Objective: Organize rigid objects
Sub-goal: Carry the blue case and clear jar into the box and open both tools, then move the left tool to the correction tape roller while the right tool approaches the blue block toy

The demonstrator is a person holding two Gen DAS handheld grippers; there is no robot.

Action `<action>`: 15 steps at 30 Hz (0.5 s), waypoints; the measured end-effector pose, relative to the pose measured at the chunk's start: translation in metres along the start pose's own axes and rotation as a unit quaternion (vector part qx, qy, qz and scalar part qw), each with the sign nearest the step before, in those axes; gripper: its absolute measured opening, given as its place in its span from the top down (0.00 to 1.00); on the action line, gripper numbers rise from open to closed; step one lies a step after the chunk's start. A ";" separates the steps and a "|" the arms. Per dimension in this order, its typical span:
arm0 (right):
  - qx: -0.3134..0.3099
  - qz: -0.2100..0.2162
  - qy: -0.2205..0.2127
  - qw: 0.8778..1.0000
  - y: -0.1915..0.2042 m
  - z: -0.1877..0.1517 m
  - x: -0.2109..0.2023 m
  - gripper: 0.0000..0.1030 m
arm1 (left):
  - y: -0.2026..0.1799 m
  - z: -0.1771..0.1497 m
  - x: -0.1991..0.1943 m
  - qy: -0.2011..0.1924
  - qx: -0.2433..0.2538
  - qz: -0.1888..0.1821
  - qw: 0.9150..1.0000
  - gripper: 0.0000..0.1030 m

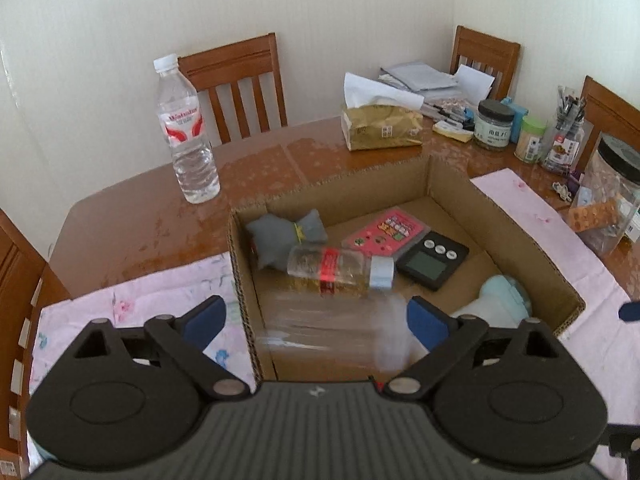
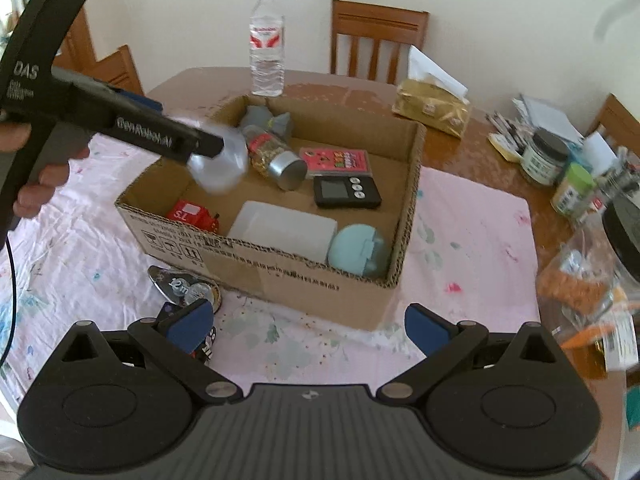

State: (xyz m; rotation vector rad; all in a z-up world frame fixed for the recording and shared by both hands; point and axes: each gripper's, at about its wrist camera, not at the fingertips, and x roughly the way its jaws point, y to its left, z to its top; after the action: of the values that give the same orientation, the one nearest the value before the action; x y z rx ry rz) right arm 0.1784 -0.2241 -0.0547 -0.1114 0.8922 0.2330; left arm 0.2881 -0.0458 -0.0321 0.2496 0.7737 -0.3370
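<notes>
An open cardboard box [image 1: 452, 184] [image 2: 280, 276] stands on the pink cloth. In it lie a spice bottle [image 1: 336, 270] [image 2: 272, 156], a grey pouch [image 1: 284, 236], a pink card [image 1: 384, 232], a black timer [image 1: 432, 260] [image 2: 346, 192], a teal round case [image 2: 358, 250], a white box [image 2: 284, 228] and a red item [image 2: 192, 214]. My left gripper [image 1: 316, 312] [image 2: 208, 144] hovers open over the box's near left corner. A blurred clear container [image 1: 332, 320] [image 2: 218, 160] is between its fingers, apart from the pads. My right gripper [image 2: 308, 320] stands open and empty before the box.
A water bottle [image 1: 186, 132] [image 2: 266, 48] stands behind the box. A tissue pack [image 1: 380, 128], jars [image 1: 494, 124] and a large clear jar [image 1: 612, 192] crowd the table's right side. A metal tape measure [image 2: 180, 286] lies by the box's front left. Wooden chairs ring the table.
</notes>
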 end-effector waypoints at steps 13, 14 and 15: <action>0.028 -0.017 0.012 0.999 0.045 -0.022 0.004 0.00 | 0.035 -0.037 -0.039 -0.009 -0.038 -0.010 0.999 0.03; 0.029 -0.016 0.014 0.999 0.050 -0.024 0.007 0.00 | 0.037 -0.041 -0.042 -0.008 -0.039 -0.007 0.999 0.03; 0.030 -0.014 0.018 0.999 0.054 -0.026 0.010 0.00 | 0.039 -0.046 -0.046 -0.008 -0.039 -0.002 0.999 0.03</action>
State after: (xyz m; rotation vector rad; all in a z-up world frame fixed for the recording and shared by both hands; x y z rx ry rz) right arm 0.1518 -0.1750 -0.0787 -0.0717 0.9317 0.1791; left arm 0.2431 0.0149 -0.0274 0.1726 0.7699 -0.3115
